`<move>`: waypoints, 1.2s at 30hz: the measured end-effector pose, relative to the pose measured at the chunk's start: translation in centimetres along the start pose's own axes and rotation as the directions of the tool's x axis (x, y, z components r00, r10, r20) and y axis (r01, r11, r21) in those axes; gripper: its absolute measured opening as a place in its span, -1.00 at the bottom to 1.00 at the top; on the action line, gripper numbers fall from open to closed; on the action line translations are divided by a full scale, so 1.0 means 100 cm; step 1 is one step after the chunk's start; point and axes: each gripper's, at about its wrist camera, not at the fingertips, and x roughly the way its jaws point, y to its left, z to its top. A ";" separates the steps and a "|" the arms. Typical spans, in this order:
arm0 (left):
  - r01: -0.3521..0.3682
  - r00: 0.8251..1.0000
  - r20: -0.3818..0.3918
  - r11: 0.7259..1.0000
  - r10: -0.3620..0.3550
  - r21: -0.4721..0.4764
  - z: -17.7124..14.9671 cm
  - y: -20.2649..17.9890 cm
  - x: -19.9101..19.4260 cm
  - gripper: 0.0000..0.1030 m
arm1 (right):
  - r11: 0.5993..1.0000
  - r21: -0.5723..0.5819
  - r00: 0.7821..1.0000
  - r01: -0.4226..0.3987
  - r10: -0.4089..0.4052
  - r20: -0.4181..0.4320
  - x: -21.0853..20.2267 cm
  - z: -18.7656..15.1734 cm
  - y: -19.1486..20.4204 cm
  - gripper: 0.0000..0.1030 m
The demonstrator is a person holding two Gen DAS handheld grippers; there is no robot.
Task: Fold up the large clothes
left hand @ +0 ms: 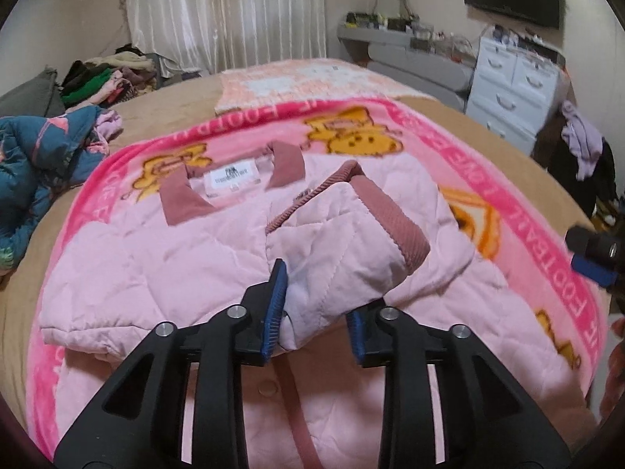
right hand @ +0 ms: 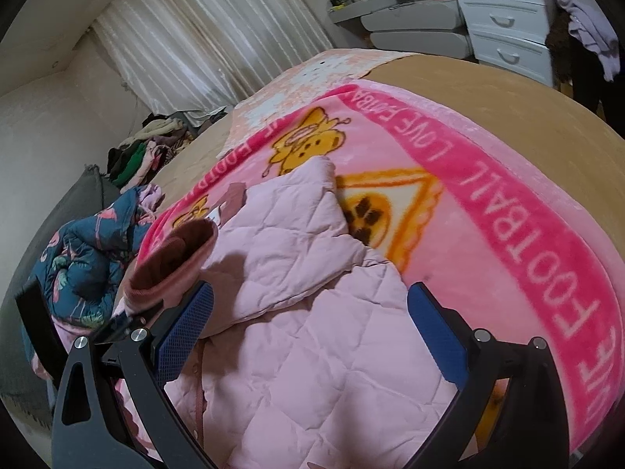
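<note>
A pale pink quilted jacket (left hand: 187, 258) lies face up in the middle of the left wrist frame, its dusty-rose collar (left hand: 183, 199) toward the top and a sleeve (left hand: 351, 234) with a ribbed rose cuff (left hand: 394, 226) folded across the chest. The left gripper (left hand: 316, 312) sits at the lower centre of that frame with its blue pads a little apart; the sleeve's fabric lies between them, touching the left-hand pad, yet I cannot say it is pinched, so the jaws read as narrow and slack rather than clamped. In the right wrist frame the right gripper (right hand: 308, 332) stands wide over the jacket's side, its pads clear of the quilting and holding nothing. The step looks like laying the sleeve inward, with the sleeve now resting on the body. Next, judging from this, the left gripper should draw back off the cloth without dragging it, and both should take the hem or the opposite side for the following fold. The jacket rests on a pink cartoon blanket (left hand: 508, 203) on a tan bed (left hand: 187, 105); a teal patterned garment (left hand: 43, 156) is heaped at the left.
</note>
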 end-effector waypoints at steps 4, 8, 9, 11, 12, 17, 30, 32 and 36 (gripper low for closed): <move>0.002 0.999 -0.046 1.000 -0.001 0.029 -0.008 -0.007 0.003 -0.27 | 1.000 0.008 1.000 0.015 -0.015 -0.004 -0.001 0.000 -0.002 0.92; 0.040 0.995 -0.097 0.996 -0.032 0.084 -0.016 -0.017 0.002 0.55 | 1.000 0.000 1.000 0.025 -0.025 0.000 -0.004 0.000 0.000 0.92; 0.052 0.995 -0.093 0.993 -0.042 0.110 -0.018 -0.022 -0.002 0.55 | 1.000 -0.003 1.000 0.029 -0.029 -0.002 -0.004 0.000 0.002 0.92; 0.073 0.994 -0.093 0.985 -0.059 0.156 -0.023 -0.031 -0.009 0.55 | 0.999 -0.008 0.999 0.031 -0.031 -0.006 -0.005 0.000 0.004 0.92; 0.083 0.993 -0.091 0.982 -0.069 0.167 -0.024 -0.033 -0.013 0.57 | 0.999 -0.012 1.000 0.031 -0.031 -0.006 -0.005 0.000 0.006 0.92; 0.119 0.992 -0.067 0.982 -0.111 0.144 -0.022 -0.019 -0.034 0.82 | 0.999 -0.037 0.999 0.038 -0.038 0.001 -0.010 -0.001 0.016 0.92; -0.086 0.996 0.011 0.986 0.089 -0.141 -0.002 0.114 -0.071 0.82 | 0.991 -0.131 0.999 0.011 -0.016 -0.042 0.002 -0.013 0.063 0.92; -0.115 0.993 0.009 0.978 0.118 -0.174 -0.005 0.132 -0.074 0.82 | 0.988 -0.155 0.998 -0.011 0.003 -0.056 0.007 -0.018 0.074 0.92; -0.173 0.985 -0.013 0.956 0.175 -0.239 -0.015 0.166 -0.072 0.82 | 0.981 -0.182 0.990 -0.069 0.045 -0.136 0.033 -0.031 0.099 0.92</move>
